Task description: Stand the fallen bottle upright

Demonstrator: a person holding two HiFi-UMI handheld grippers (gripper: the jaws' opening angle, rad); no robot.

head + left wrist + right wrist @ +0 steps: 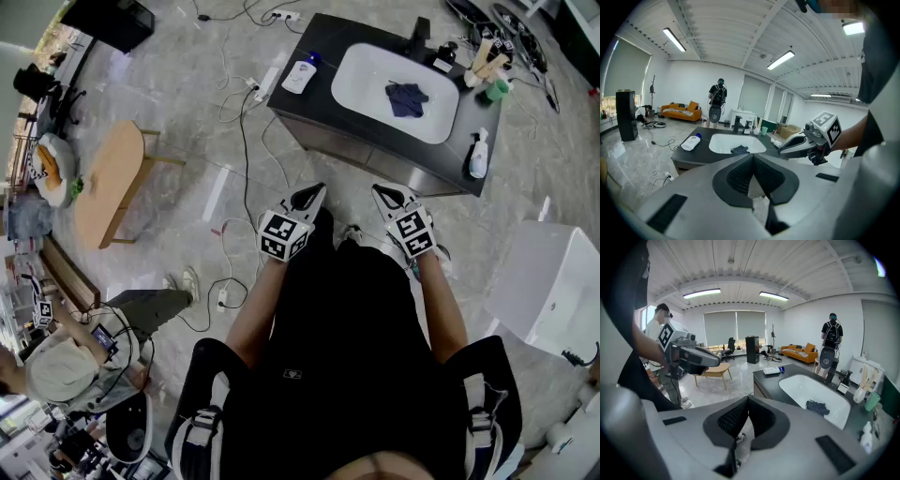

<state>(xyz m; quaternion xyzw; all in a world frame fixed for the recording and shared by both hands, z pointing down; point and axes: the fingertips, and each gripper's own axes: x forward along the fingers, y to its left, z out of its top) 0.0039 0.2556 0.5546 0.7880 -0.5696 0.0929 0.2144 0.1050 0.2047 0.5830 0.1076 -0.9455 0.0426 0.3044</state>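
Left gripper [317, 191] and right gripper [382, 193], both closed and empty, tilt downward, well short of the fallen bottle [300, 76].

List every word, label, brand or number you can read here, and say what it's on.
No text can be read anywhere.
Label on the fallen bottle: grey print, too blurred to read.
Label on the upright bottle on the counter: too small to read.
Cubes on the left gripper and right gripper: square patterns only, no letters.

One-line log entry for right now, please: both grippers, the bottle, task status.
left gripper: shut, empty | right gripper: shut, empty | bottle: lying on counter beside sink, untouched | task: not yet started
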